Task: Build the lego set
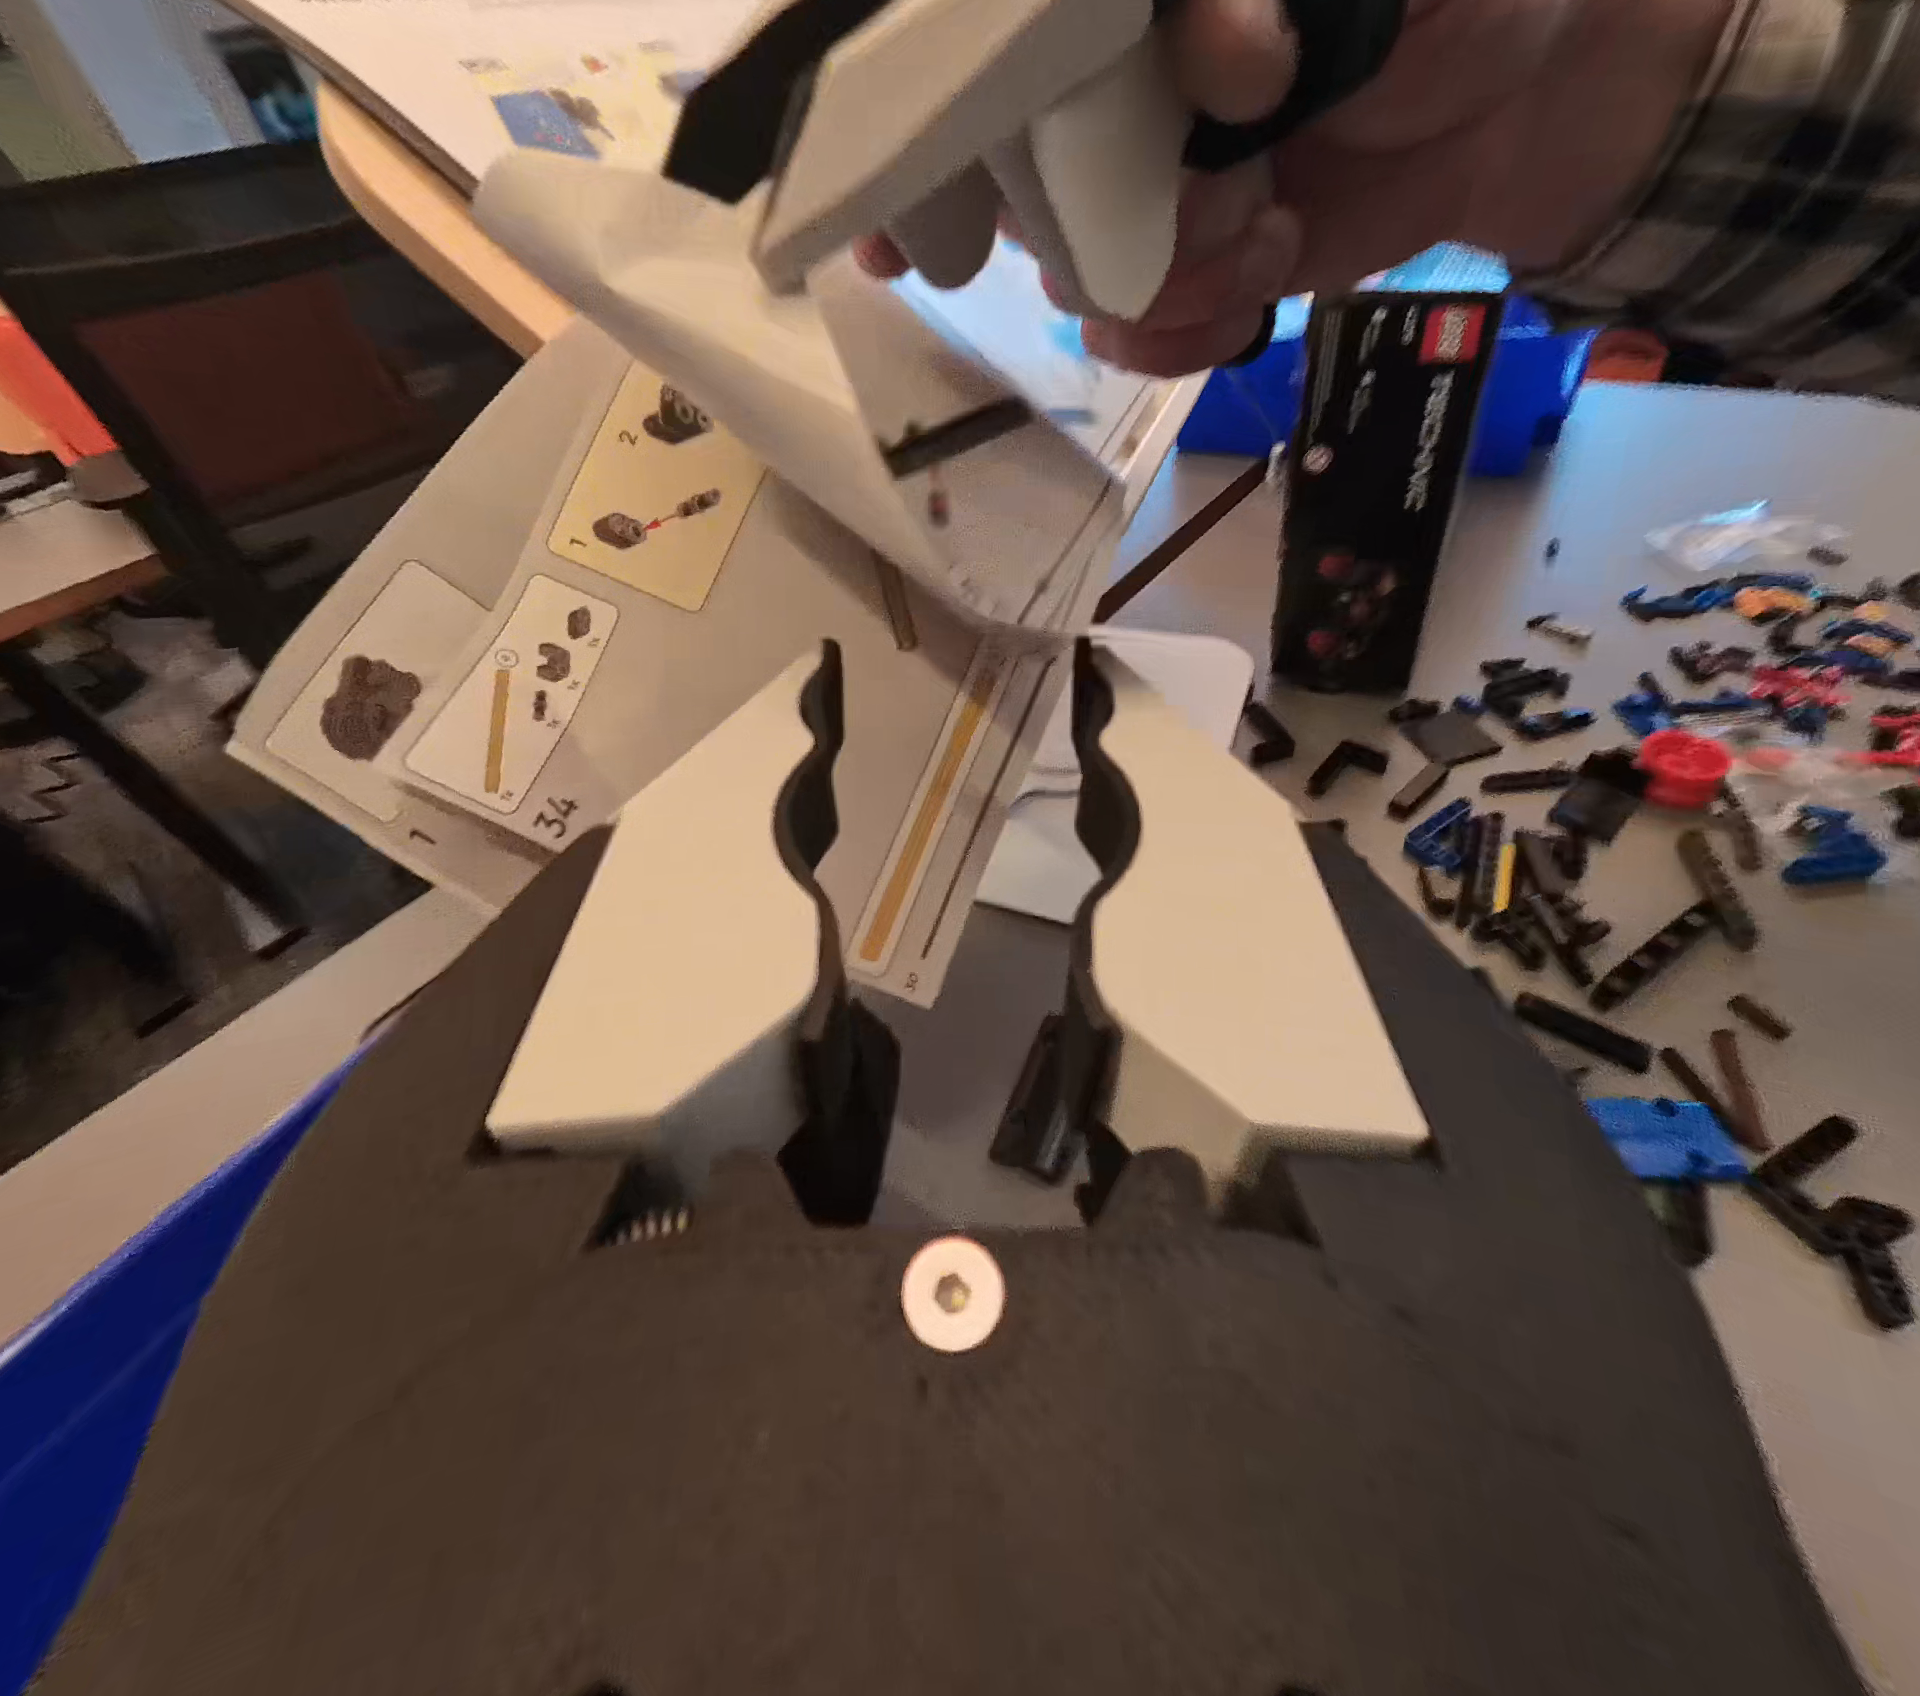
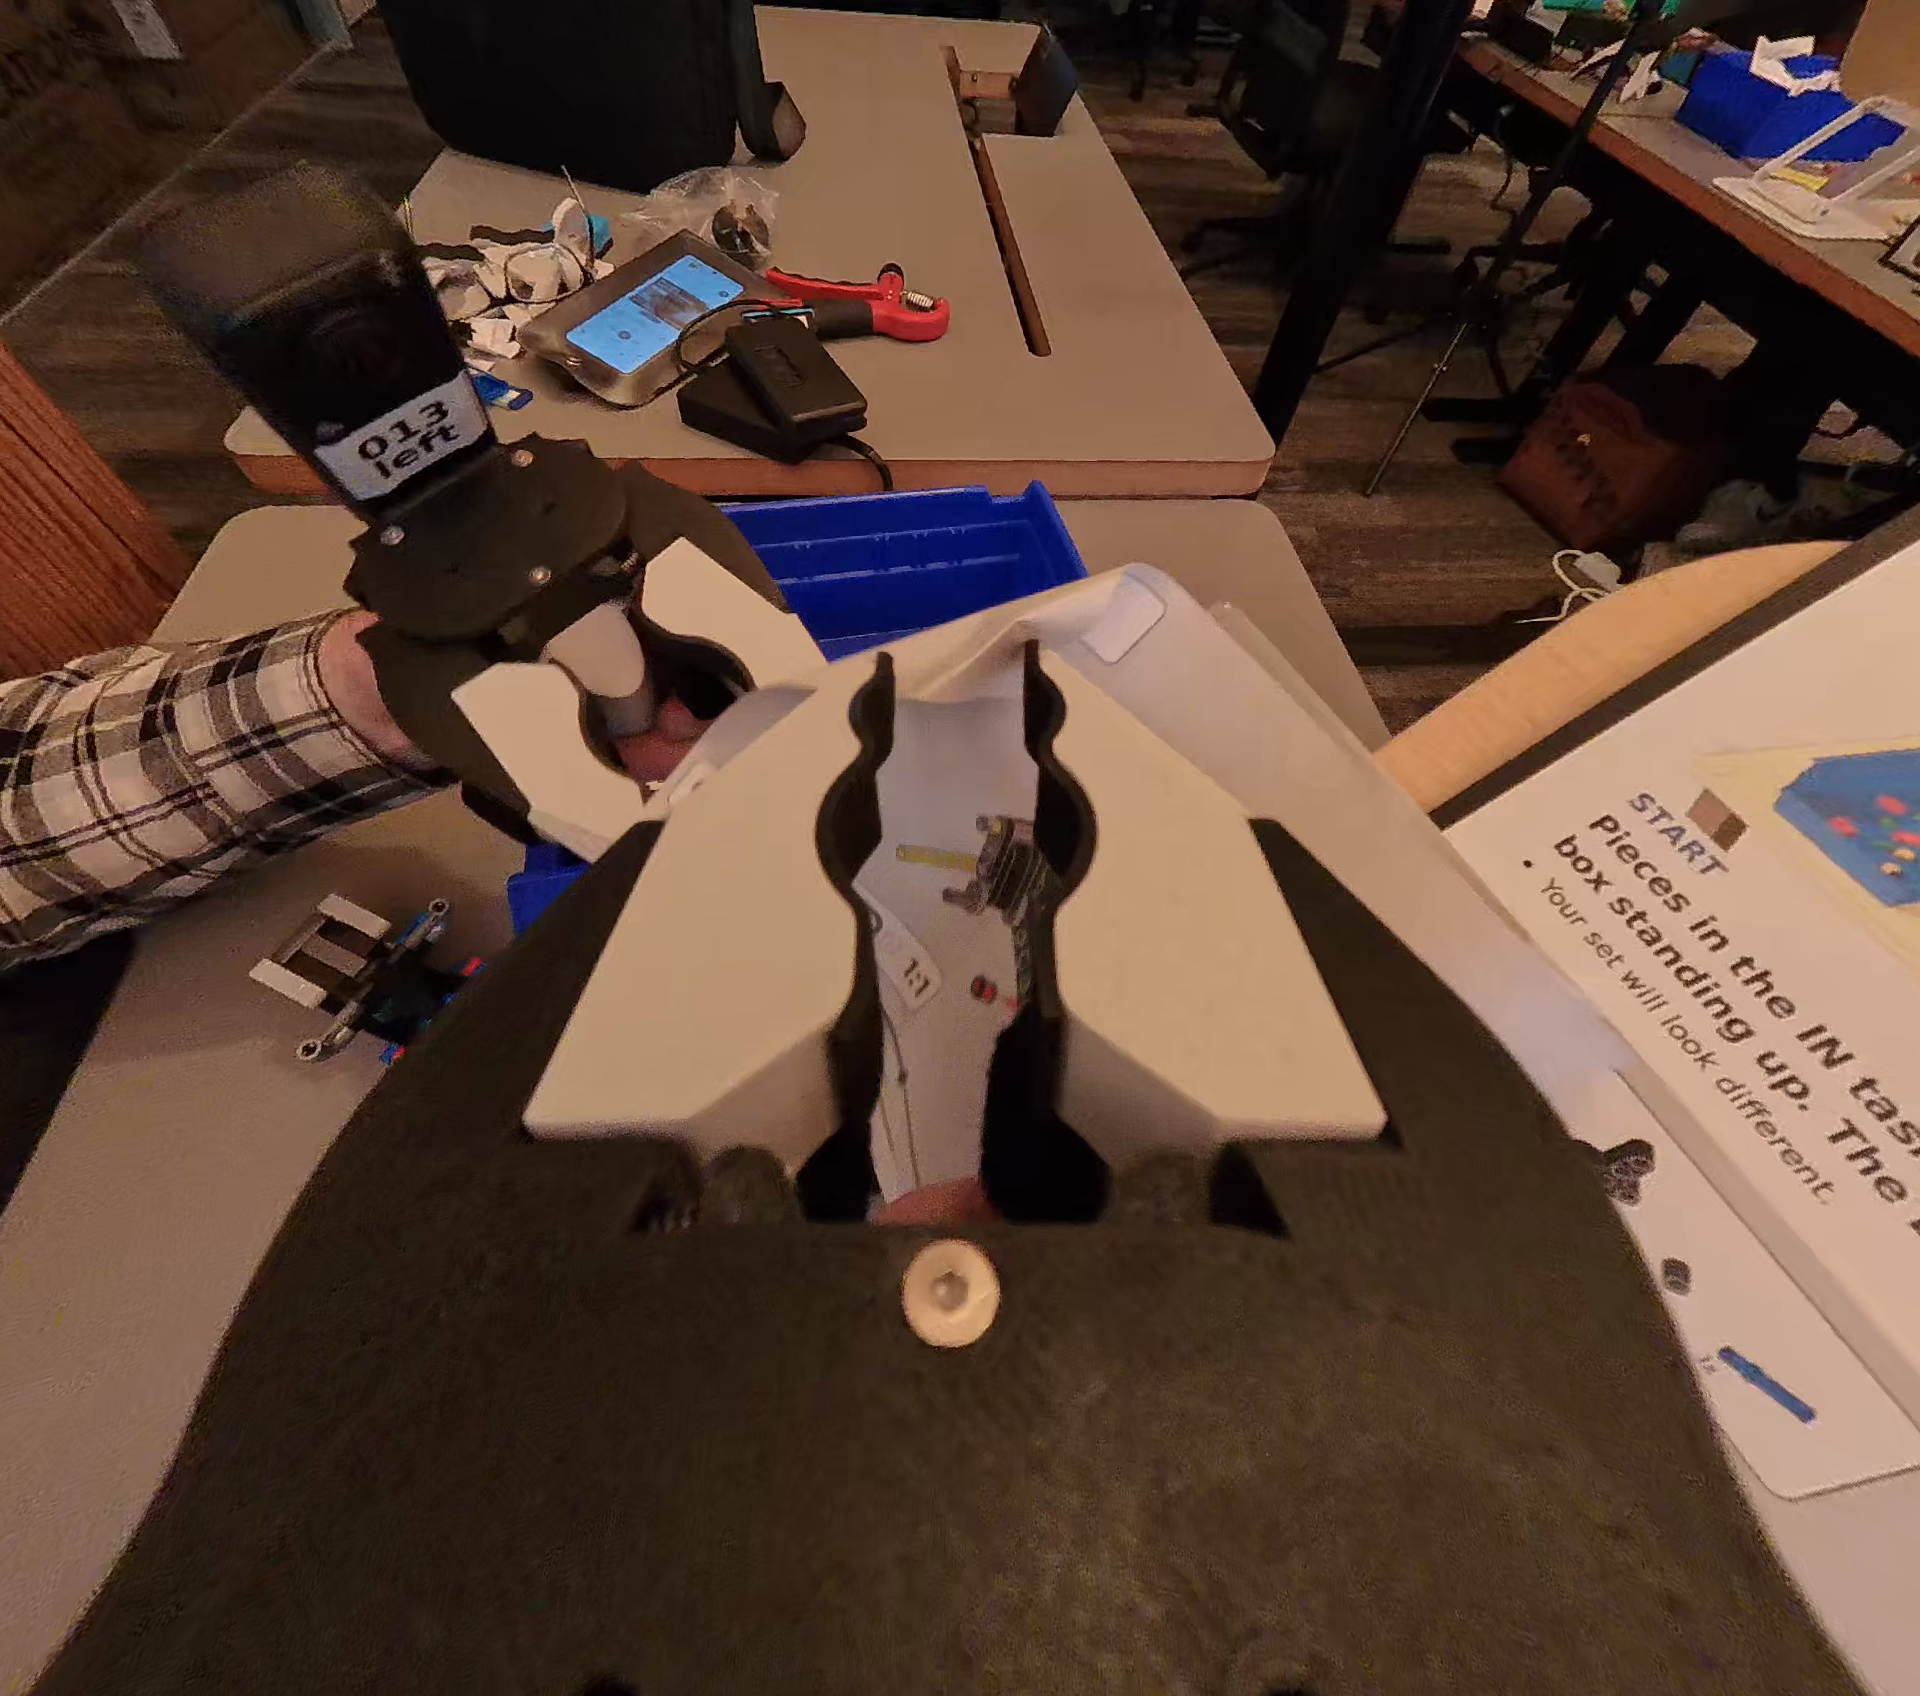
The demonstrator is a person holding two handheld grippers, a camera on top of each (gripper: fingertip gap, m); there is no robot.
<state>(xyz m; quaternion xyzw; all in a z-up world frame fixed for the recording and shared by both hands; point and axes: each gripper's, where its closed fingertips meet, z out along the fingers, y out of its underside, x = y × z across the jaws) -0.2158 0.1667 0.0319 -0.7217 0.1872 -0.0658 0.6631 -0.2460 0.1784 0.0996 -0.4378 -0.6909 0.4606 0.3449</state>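
Grey table (image 1: 1766,451) is carrying everything; the loose lego pieces (image 1: 1662,815) are lying scattered across its right side, unbuilt, with the black set box (image 1: 1371,493) standing upright beside them.

Instruction booklet (image 1: 520,607) is hanging open in the air between both grippers, pages fanning and curling.

Right gripper (image 1: 769,233) is coming at the booklet from above; its fingers are sitting around a turning page, but whether they are pinching the page I cannot tell.

Left gripper (image 1: 951,690) is spread, jaws apart, tips just at the booklet's lower edge, holding nothing visible.

Risks, as I judge them: thin paper is liable to tear or crease if pulled sideways; several pages may be turning at once, losing the step; an unsupported booklet may flop onto the pieces and scatter them.
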